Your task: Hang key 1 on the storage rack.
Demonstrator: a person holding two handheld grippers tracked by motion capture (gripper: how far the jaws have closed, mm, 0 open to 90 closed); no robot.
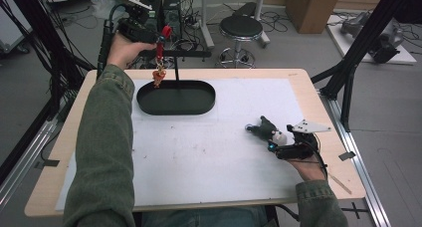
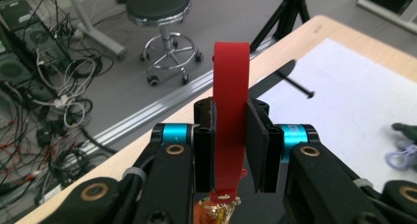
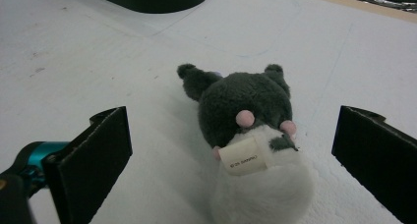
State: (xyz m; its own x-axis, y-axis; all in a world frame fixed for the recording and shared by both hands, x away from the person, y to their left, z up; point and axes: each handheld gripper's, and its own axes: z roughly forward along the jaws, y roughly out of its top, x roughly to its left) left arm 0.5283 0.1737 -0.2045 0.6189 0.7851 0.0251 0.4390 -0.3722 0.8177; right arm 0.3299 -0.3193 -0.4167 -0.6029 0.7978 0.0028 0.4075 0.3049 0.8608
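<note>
the red strap [image 2: 230, 121] is pinched in the left gripper [image 1: 142, 30] jaws at 11 o'clock, a small charm [image 1: 159, 76], perhaps gold-wrapped, dangling over the black tray [image 1: 199, 105]. at 4 o'clock, the right gripper [image 3: 231, 155] jaws stand spread around the grey plush toy [image 3: 246, 106], whose label shows in the right gripper view.

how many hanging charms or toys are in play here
2: a red-strapped charm hanging from the left gripper above the black tray, and a grey plush toy lying between the right gripper's open jaws.

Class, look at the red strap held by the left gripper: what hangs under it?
A small orange-and-gold charm hangs under the red strap, above the black tray. The left gripper covers its lower part close up.
</note>
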